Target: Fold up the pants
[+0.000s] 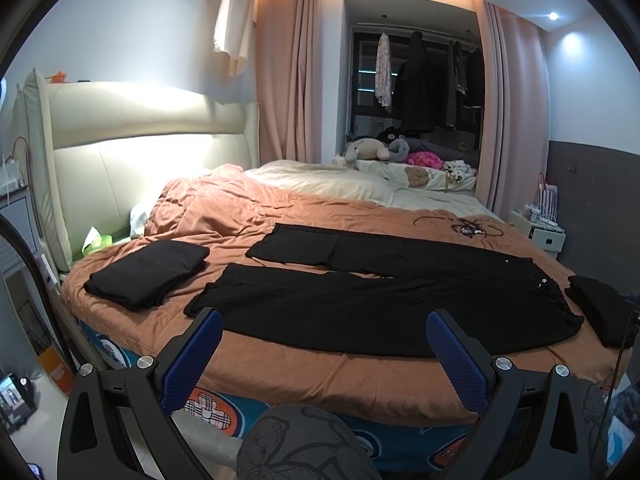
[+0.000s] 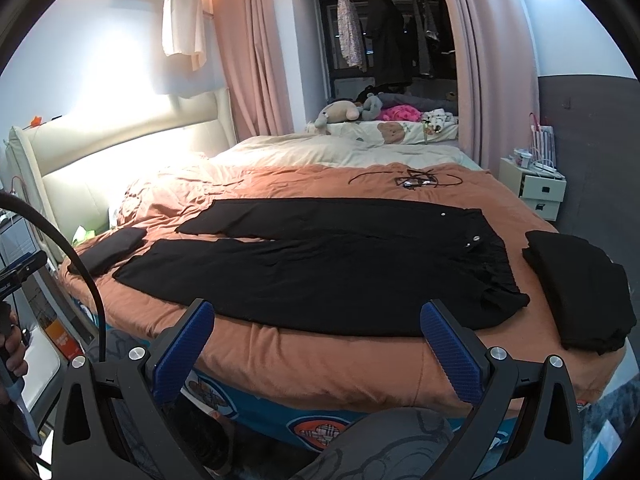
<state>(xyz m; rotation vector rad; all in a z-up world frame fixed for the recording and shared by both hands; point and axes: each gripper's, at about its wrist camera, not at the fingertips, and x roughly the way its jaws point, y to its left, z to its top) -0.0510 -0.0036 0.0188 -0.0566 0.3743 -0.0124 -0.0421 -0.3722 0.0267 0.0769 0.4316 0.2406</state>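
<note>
Black pants [image 1: 380, 300] lie spread flat on the orange blanket [image 1: 240, 220], legs pointing left and waistband at the right; they also show in the right wrist view [image 2: 320, 276]. My left gripper [image 1: 324, 332] is open and empty, held off the bed's near edge in front of the pants. My right gripper [image 2: 316, 324] is open and empty, also in front of the near edge, apart from the pants.
A folded black garment [image 1: 148, 272] lies left of the pants and another folded black garment [image 2: 580, 288] right of the waistband. Black cables [image 2: 408, 178] lie on the blanket behind. Headboard [image 1: 140, 152] at left, white nightstand [image 2: 532, 188] at right, stuffed toys [image 1: 372, 150] at the back.
</note>
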